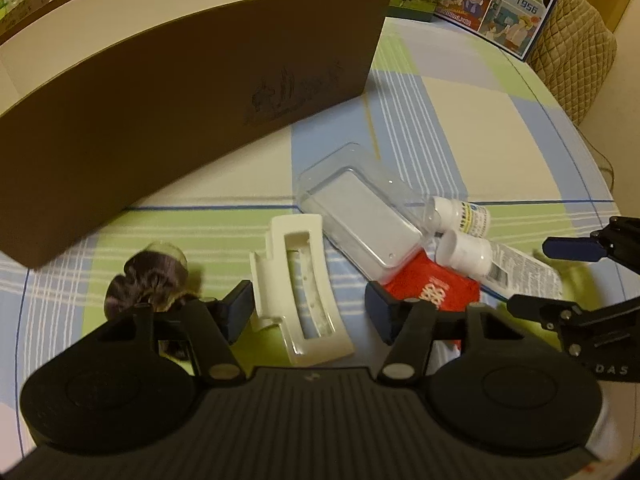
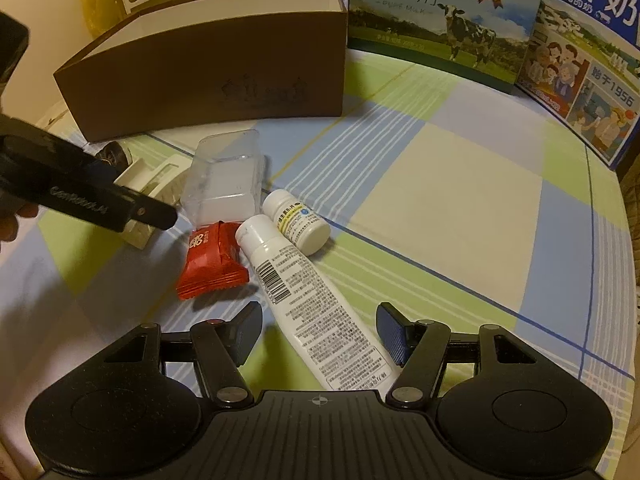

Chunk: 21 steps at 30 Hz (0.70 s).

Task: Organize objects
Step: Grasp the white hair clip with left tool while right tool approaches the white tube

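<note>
The left gripper (image 1: pixel 308 312) is hanging with its fingers spread wide and holding nothing, and the white clip (image 1: pixel 302 294) is lying on the cloth (image 1: pixel 460 120) right between them. The clip's long axis is running away from the gripper, roughly along the fingers, so the jaws are bracketing its narrow width; closing looks like the likely next step. The right gripper (image 2: pixel 318 334) is also standing open and empty, with the tube (image 2: pixel 308 300) lying between its fingers, cap pointing away and slightly left. Each hand is nearer its own item. The box (image 1: pixel 180 100), open at the top, is sitting just beyond the clip, ahead and left of the left gripper, probably the place for things. The clear case (image 1: pixel 360 208), red packet (image 2: pixel 212 260) and pill bottle (image 2: pixel 298 222) are clustering beside the tube's cap
</note>
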Each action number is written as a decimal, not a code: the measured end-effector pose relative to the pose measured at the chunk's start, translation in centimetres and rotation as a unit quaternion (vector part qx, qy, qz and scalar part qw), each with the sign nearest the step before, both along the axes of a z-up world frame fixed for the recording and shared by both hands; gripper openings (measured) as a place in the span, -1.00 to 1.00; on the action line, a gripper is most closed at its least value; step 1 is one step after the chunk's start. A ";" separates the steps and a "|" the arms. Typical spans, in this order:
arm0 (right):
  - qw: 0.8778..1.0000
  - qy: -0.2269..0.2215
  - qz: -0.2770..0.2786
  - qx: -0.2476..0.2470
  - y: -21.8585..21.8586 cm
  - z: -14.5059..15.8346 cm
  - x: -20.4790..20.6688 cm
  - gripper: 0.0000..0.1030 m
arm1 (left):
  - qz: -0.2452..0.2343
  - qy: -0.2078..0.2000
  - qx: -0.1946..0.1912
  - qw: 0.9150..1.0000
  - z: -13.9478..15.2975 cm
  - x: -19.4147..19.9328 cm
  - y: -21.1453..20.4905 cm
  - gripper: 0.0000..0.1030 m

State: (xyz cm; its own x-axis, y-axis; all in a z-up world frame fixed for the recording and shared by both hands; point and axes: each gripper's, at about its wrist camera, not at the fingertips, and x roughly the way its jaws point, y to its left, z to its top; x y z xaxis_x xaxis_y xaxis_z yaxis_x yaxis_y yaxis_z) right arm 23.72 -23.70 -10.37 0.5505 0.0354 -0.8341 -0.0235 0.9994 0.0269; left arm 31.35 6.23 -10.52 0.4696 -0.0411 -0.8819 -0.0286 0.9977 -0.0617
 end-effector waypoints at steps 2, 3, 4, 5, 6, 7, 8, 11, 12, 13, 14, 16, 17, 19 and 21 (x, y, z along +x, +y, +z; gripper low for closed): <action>1.000 0.000 0.005 0.000 0.1 -0.1 0.2 0.17 | -0.002 -0.001 0.004 1.000 -0.1 0.2 0.1 0.03; 1.000 0.001 0.007 0.001 0.2 -0.2 0.3 0.17 | -0.001 0.000 0.007 1.000 -0.1 0.2 0.1 -0.07; 1.000 0.001 0.009 0.001 0.2 -0.3 0.4 0.17 | 0.000 0.001 0.010 1.000 -0.2 0.2 0.3 -0.20; 1.000 0.000 0.010 0.001 0.3 -0.3 0.5 0.17 | 0.002 0.001 0.009 1.000 -0.2 0.1 0.4 -0.19; 1.000 -0.001 0.012 0.003 0.3 -0.4 0.7 0.17 | 0.004 0.003 0.005 1.000 -0.1 0.0 0.6 -0.21; 1.000 -0.001 0.014 0.004 0.4 -0.6 0.9 0.17 | 0.006 0.004 0.003 1.000 -0.1 0.0 0.8 -0.22; 1.000 -0.002 0.015 0.003 0.5 -0.7 1.0 0.17 | 0.008 0.004 0.002 1.000 -0.1 -0.2 0.9 -0.22; 1.000 -0.009 0.024 -0.004 0.9 -0.9 1.2 0.17 | 0.011 0.004 0.004 1.000 -0.1 -0.9 1.1 -0.22; 1.000 -0.010 0.027 -0.007 1.1 -1.0 1.3 0.16 | 0.012 0.005 0.004 1.000 0.0 -1.2 1.1 -0.22; 0.999 -0.011 0.031 -0.011 1.2 -1.2 1.4 0.15 | 0.014 0.005 0.003 1.000 0.0 -1.5 1.1 -0.22; 0.999 -0.014 0.035 -0.015 1.4 -1.3 1.4 0.13 | 0.016 0.005 0.001 1.000 0.0 -1.8 1.2 -0.22; 0.998 -0.017 0.047 -0.033 1.9 -1.5 1.2 -0.07 | 0.018 0.006 -0.002 1.000 0.1 -2.4 1.2 -0.22; 0.998 -0.018 0.053 -0.036 2.0 -1.5 1.1 -0.09 | 0.018 0.007 -0.004 1.000 0.1 -2.7 1.3 -0.22; 0.998 -0.013 0.058 -0.036 2.2 -1.4 0.8 -0.15 | 0.019 0.009 -0.007 1.000 0.1 -3.3 1.3 -0.22; 0.998 -0.006 0.058 -0.037 2.5 -1.4 0.2 -0.15 | 0.020 0.010 -0.007 1.000 0.2 -3.9 1.2 -0.22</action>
State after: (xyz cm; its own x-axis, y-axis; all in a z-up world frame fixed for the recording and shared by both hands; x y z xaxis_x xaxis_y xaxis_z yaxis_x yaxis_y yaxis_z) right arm 23.93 -21.21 -11.75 0.5560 0.0378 -0.8303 -0.1383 0.9892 -0.0476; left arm 27.50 7.47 -10.35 0.4541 -0.0342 -0.8903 -0.0704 0.9948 -0.0742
